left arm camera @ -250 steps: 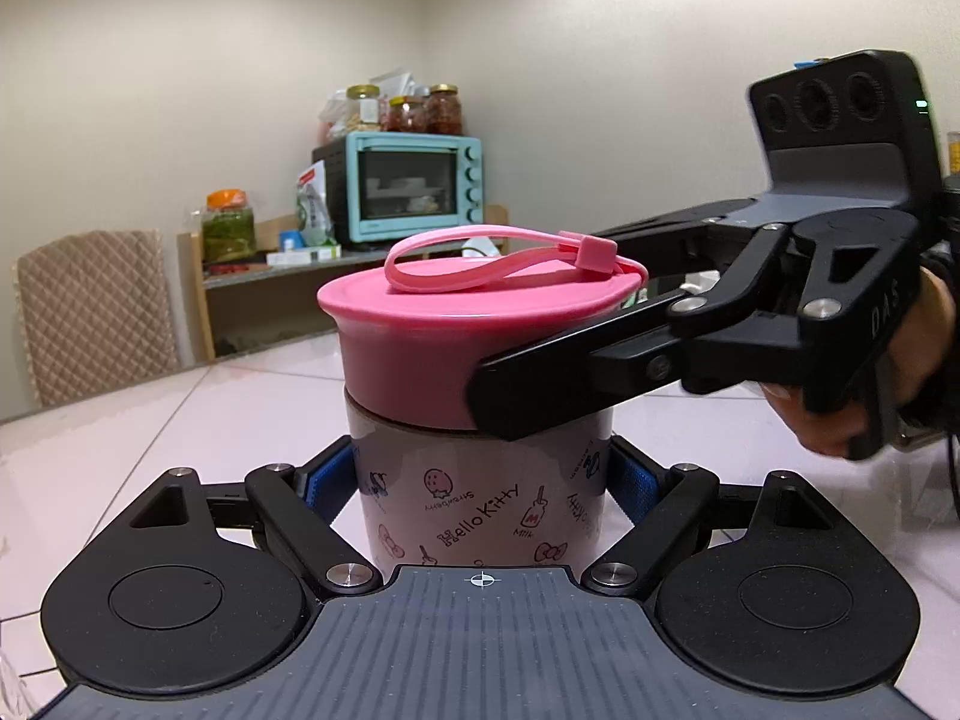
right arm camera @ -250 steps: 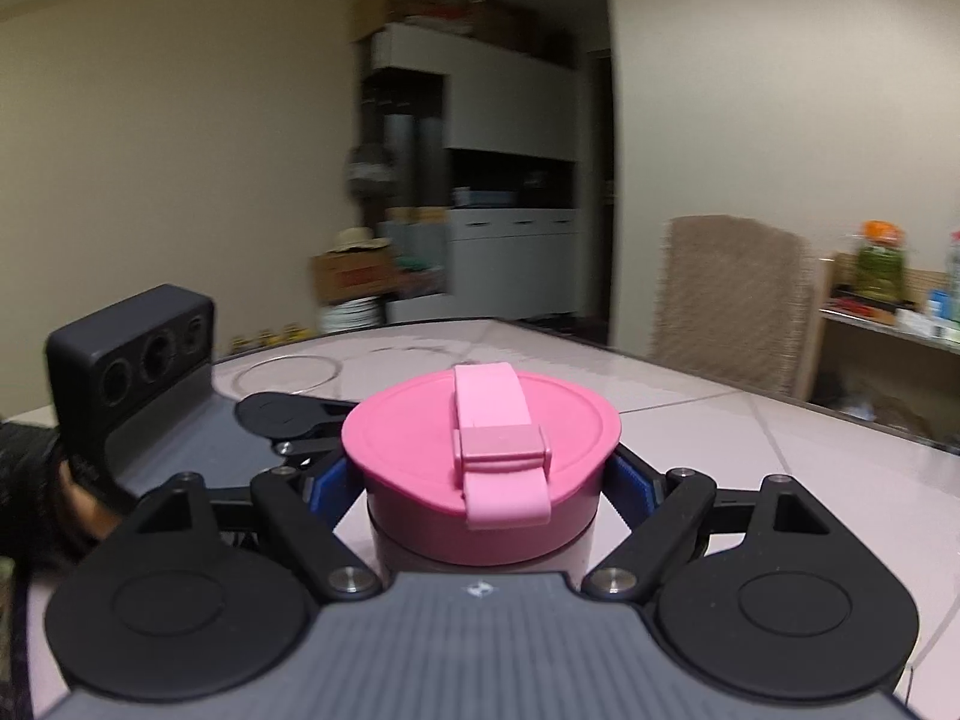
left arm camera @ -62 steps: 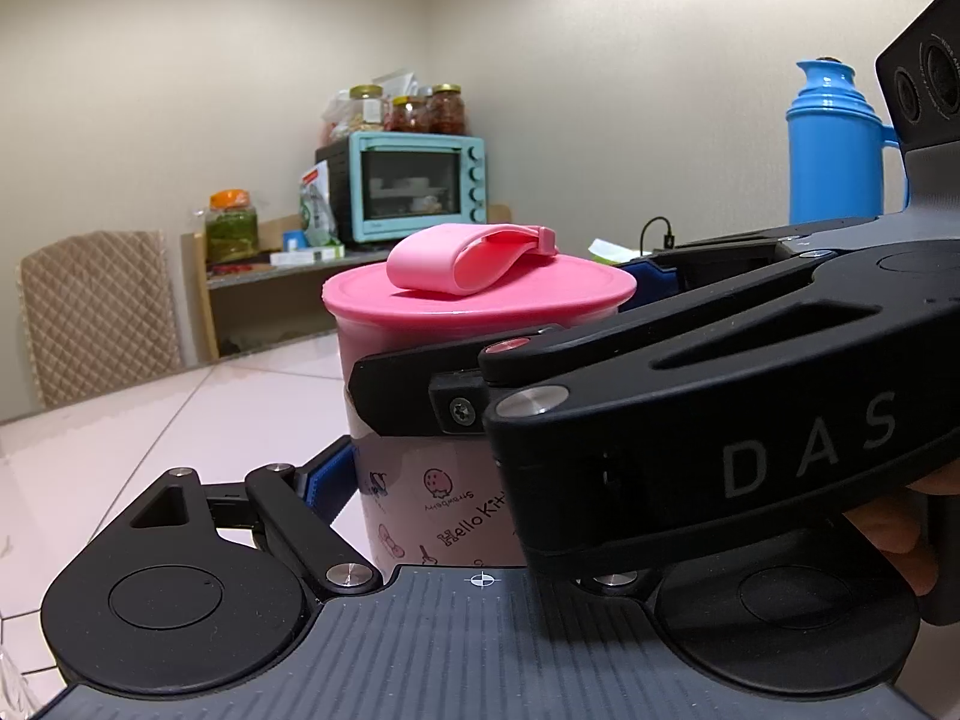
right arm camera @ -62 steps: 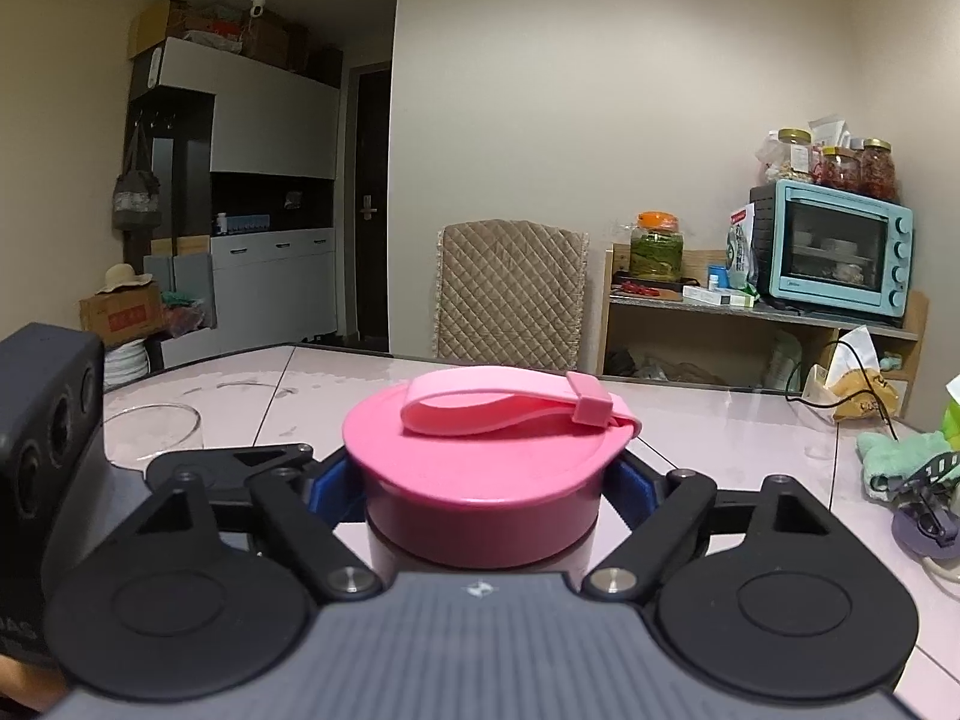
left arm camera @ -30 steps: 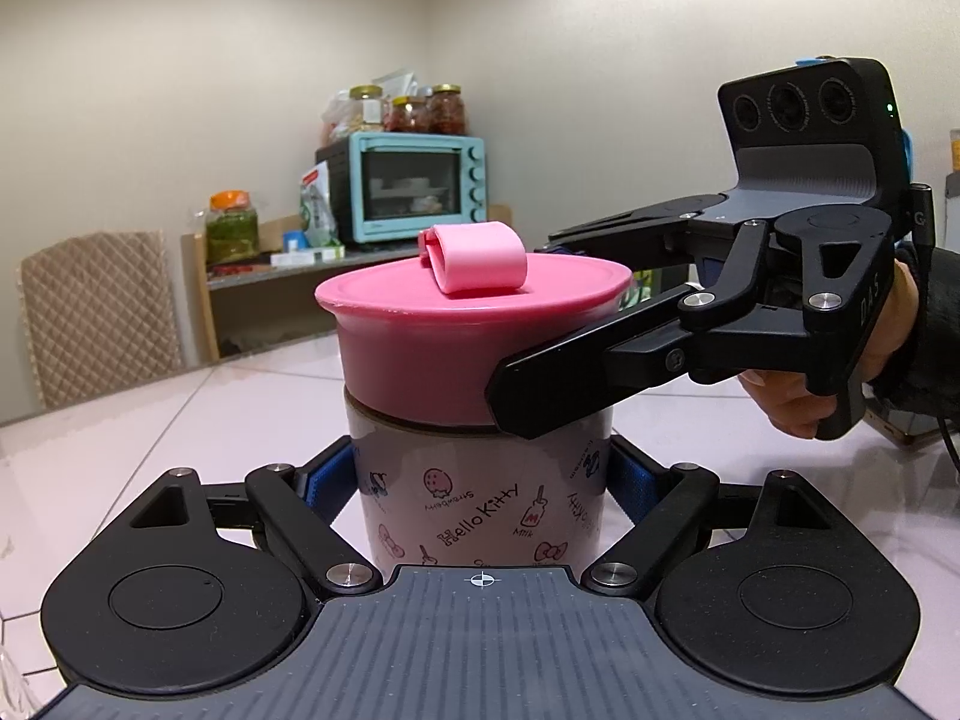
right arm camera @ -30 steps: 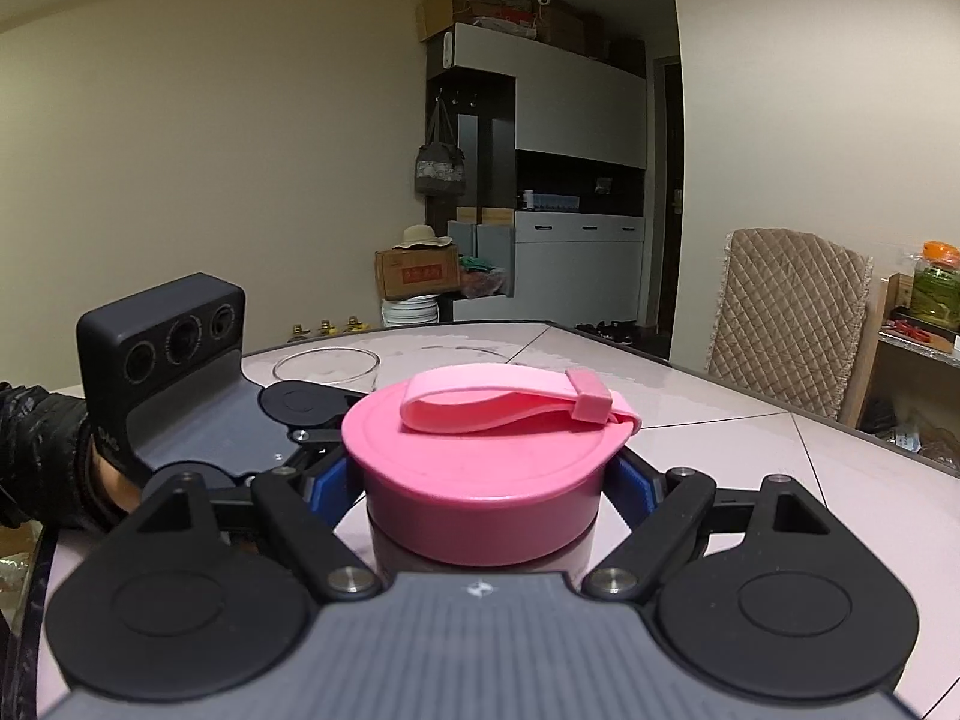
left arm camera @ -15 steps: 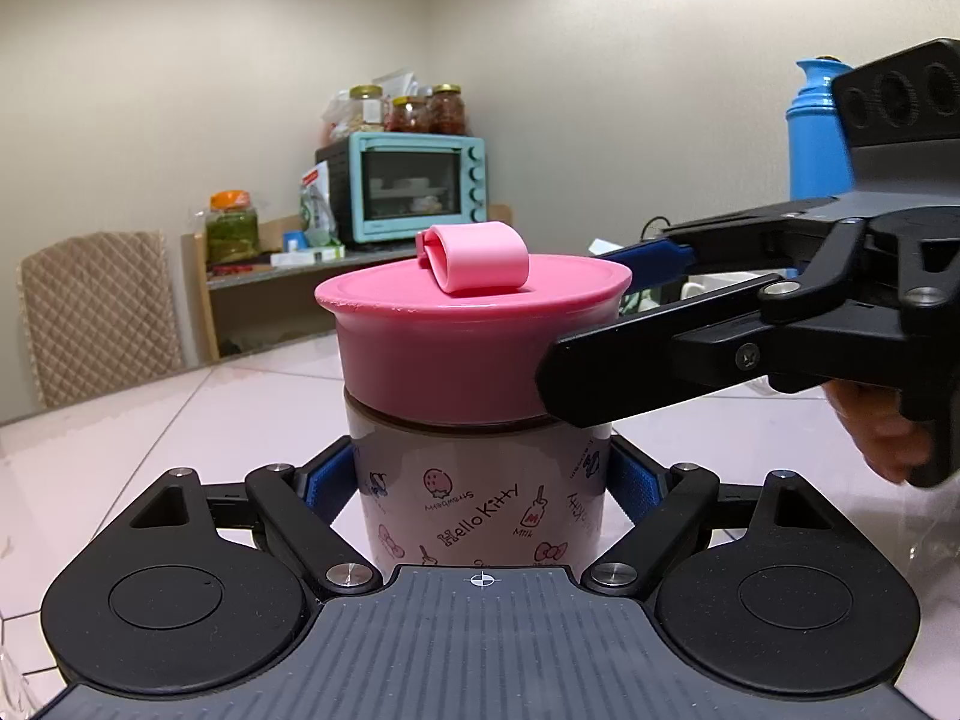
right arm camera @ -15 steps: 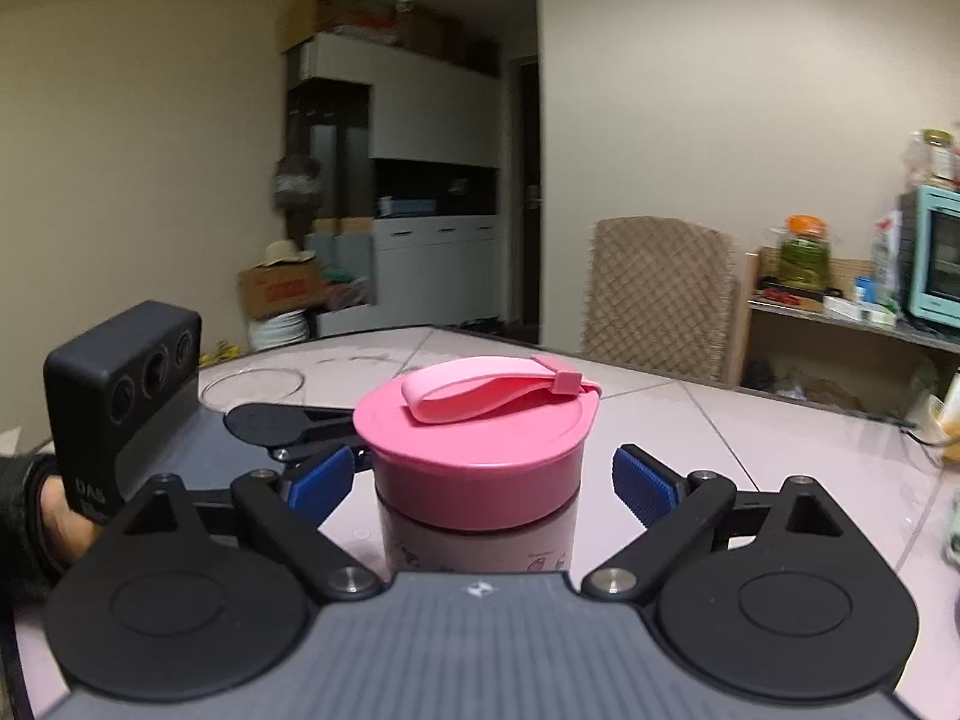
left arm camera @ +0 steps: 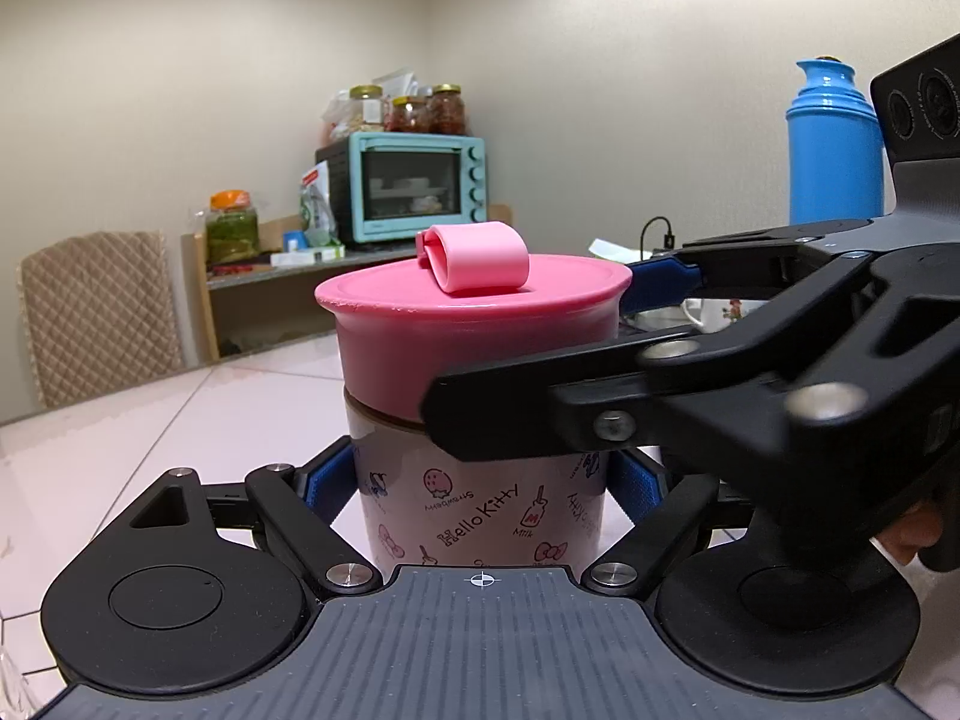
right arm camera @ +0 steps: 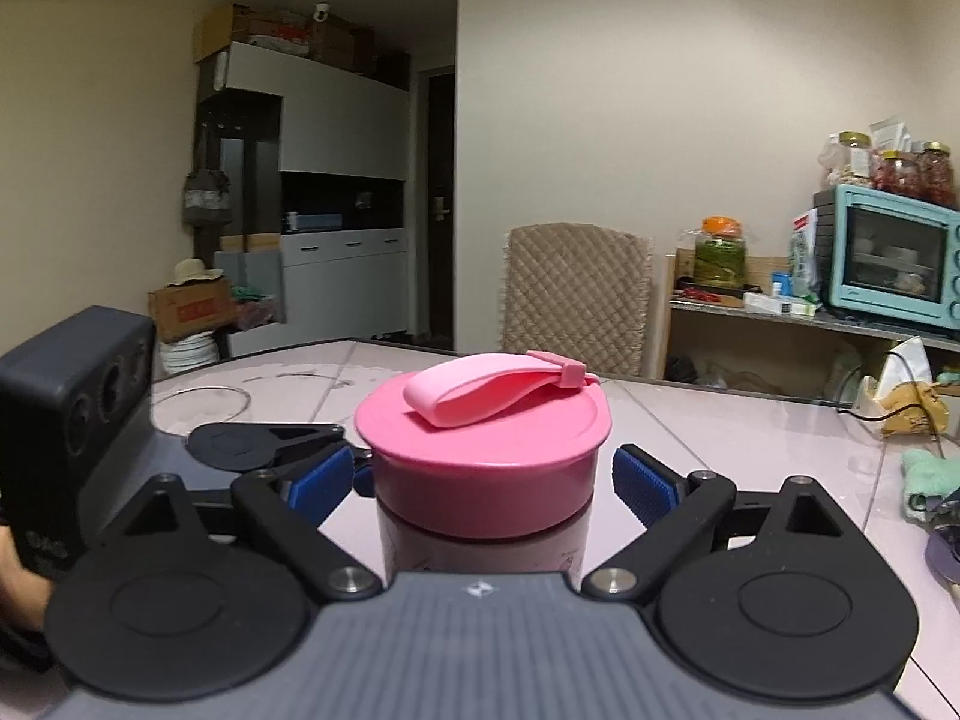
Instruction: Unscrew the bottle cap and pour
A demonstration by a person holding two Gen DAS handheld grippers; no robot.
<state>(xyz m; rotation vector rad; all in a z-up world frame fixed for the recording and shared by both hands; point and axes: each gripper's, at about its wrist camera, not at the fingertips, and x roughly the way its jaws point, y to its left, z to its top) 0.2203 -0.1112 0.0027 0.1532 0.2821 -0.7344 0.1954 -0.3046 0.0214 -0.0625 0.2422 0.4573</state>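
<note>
Here the bottle (left arm camera: 480, 504), a pale cup-like one printed with cartoon figures, stands upright on the pale tiled table (left arm camera: 180, 420), and the left gripper (left arm camera: 480, 489) is clamped on its body, one blue pad pressed to each side below the cap. The pink cap (right arm camera: 483, 468) is seated on the bottle's mouth, its loop strap (right arm camera: 498, 390) lying folded across the top.

The right gripper (right arm camera: 483, 480) comes in from the other side at cap height, with the cap between its blue pads (right arm camera: 645, 483). Its jaws stand apart: a clear gap shows on either side of the cap in the right wrist view, so nothing is gripped there. From the left wrist view its black near finger (left arm camera: 540, 420) crosses in front of the seam where cap meets bottle, and the far finger reaches past the cap's rim on the right.

A person's hand (left arm camera: 912, 531) shows behind the right gripper's body.
</note>
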